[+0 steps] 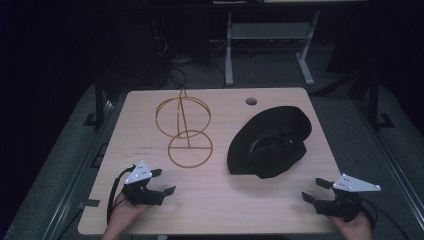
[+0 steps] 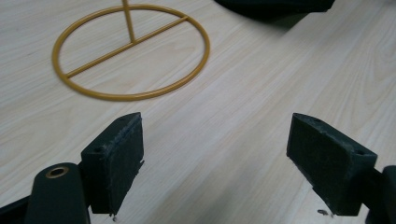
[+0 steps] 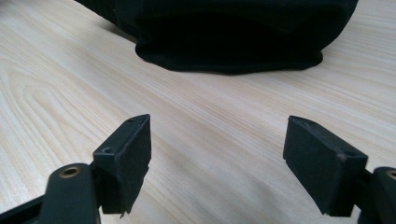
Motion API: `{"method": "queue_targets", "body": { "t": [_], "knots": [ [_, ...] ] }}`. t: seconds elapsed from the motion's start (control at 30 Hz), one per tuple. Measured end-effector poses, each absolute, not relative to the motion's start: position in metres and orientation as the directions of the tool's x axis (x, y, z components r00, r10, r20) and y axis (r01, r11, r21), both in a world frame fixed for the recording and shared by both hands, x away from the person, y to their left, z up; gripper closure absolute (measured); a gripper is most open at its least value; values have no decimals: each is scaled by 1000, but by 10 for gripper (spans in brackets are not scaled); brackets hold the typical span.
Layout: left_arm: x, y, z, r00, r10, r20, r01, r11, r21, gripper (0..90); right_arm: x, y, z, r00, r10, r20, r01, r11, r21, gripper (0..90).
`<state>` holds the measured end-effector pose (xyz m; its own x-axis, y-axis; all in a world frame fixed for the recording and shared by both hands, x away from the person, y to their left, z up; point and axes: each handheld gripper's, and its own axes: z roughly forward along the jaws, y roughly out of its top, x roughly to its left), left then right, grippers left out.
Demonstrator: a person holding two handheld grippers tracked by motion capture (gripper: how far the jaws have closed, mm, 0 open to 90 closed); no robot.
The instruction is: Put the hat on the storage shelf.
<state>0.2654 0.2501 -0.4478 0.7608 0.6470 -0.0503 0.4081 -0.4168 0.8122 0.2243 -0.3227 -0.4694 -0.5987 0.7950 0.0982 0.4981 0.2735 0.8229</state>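
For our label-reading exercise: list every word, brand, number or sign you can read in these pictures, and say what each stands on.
No readable text anywhere.
A faint dark mark on the table, left of the gold wire stand, is too small to read.
The black hat shows no label.

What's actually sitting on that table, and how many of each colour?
Gold: 1, the wire hat stand
Black: 1, the hat
Black handheld grippers: 2, the left gripper and the right gripper, both with fingers apart and holding nothing
Total: 4
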Motion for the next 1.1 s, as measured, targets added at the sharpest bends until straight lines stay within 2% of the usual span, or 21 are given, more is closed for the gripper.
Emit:
{"method": "queue_targets", "body": {
  "t": [0.33,0.6,1.1],
  "knots": [
    [266,237,-447,789,612,-57,395,-433,810,186,221,-324,-468,-591,800,103,497,261,828,223],
    [267,199,-435,846,531,-47,340,-470,815,191,220,-323,-468,-594,799,96,498,271,824,220],
    [273,154,-423,894,445,-47,289,-495,819,198,219,-325,-467,-593,798,103,491,257,832,219]
  ]
}}
